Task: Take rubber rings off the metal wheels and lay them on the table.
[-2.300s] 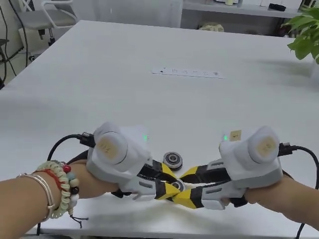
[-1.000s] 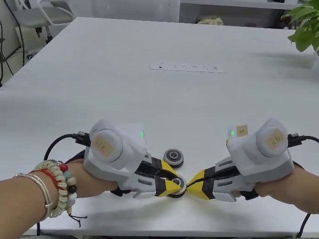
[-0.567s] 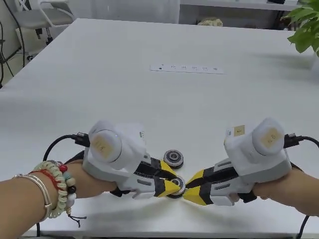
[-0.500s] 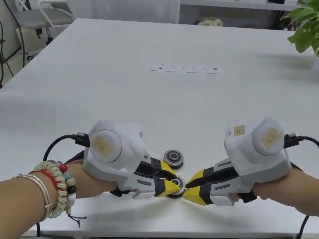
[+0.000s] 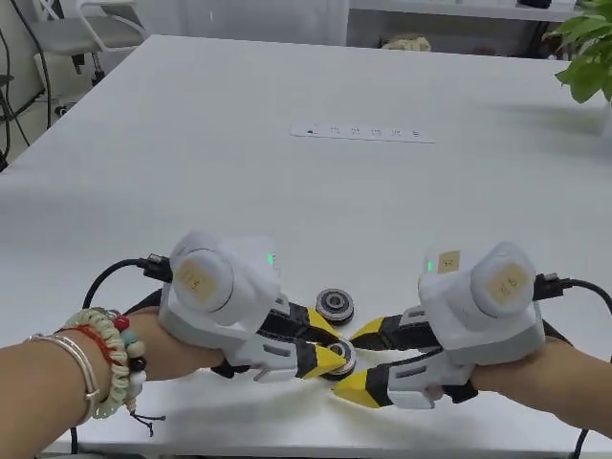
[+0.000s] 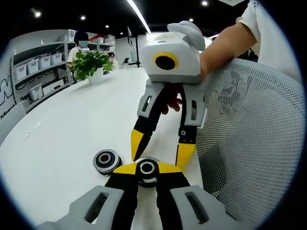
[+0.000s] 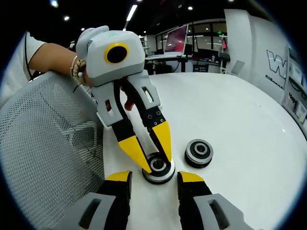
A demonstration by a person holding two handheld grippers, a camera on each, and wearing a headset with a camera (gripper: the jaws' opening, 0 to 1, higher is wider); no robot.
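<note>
Near wheel [image 7: 158,168] on table [image 5: 287,191] — far wheel [image 5: 334,305] just behind.

A white power strip [image 5: 361,134] lies flat far off, its long side running across the head view. A leafy green plant [image 5: 585,53] shows at the far right corner. In the left gripper view it stands in front of shelves [image 6: 36,64] of white bins, with a person [image 6: 76,51] just behind it. A grey office chair [image 5: 86,33] stands at far left. A mesh chair back [image 6: 249,139] sits close by. Strip lights [image 6: 139,14] cross the dark ceiling. Screens [image 7: 175,40] glow at the back of the room. Beaded bracelets [image 5: 120,363] show at lower left.
</note>
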